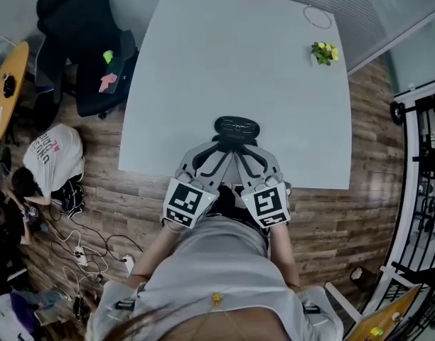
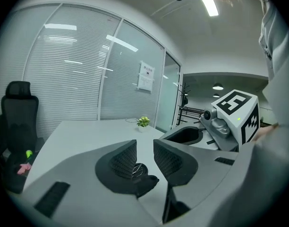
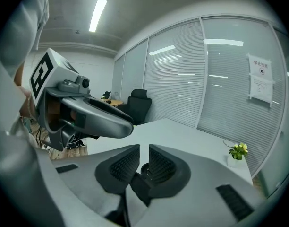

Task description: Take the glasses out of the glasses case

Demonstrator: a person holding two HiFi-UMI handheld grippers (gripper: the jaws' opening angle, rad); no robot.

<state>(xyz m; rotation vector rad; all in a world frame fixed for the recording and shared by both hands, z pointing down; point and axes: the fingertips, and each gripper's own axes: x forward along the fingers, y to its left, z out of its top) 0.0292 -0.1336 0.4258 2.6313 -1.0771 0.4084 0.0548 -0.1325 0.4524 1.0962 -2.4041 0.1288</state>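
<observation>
A black oval glasses case [image 1: 237, 126] lies shut on the white table [image 1: 203, 62], near its front edge. Both grippers point at it from the near side, side by side. The left gripper [image 1: 221, 148] has its tips just short of the case's near left end. In the left gripper view the jaws stand apart with nothing between them, and the case [image 2: 137, 174] shows low in the gap. The right gripper [image 1: 247, 148] sits by the near right end. Its jaws [image 3: 143, 152] leave only a narrow gap, with nothing in it, and the case [image 3: 145, 169] lies just beyond.
A small potted plant [image 1: 324, 52] and a thin cable loop [image 1: 317, 16] sit at the table's far right corner. A black office chair [image 1: 86, 41] stands left of the table. A person [image 1: 50, 155] crouches on the wooden floor among cables at the left.
</observation>
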